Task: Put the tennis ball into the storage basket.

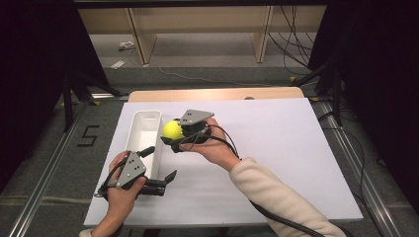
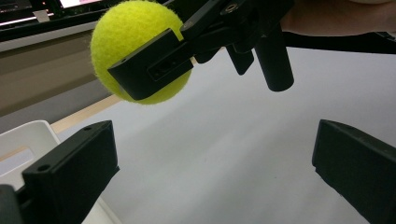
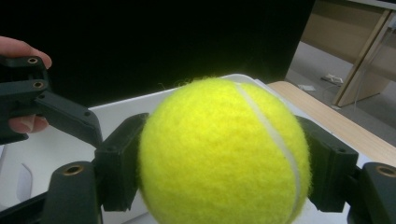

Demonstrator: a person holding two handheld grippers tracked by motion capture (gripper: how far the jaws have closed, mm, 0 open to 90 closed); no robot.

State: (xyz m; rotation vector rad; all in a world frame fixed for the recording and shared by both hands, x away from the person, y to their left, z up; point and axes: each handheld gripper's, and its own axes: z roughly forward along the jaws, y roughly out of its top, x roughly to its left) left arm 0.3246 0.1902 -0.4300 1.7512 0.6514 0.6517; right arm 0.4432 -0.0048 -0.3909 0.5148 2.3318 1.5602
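The fuzzy yellow-green tennis ball [image 1: 172, 129] is already picked up and carried; it hangs off the white worktop [image 1: 276, 148], just beside the long white plastic tray [image 1: 144, 136] that lies along the worktop's left edge, at the tray's far end; by my judgement the lift and most of the carry are done, and what is left is to bring the ball over the tray's rim and let it go inside; the tray looks to hold nothing yet, though its near end is partly hidden by the left gripper [image 1: 159, 170].

The right gripper [image 1: 174, 137] grasps the ball; in the right gripper view its two black jaws press flat against opposite sides of the ball [image 3: 224, 154], parted by the ball's full width. The left gripper holds nothing; in the left gripper view its jaws stand wide apart over bare worktop, near the near-left corner, with the tray's rim [image 2: 28, 133] just beside its one jaw.
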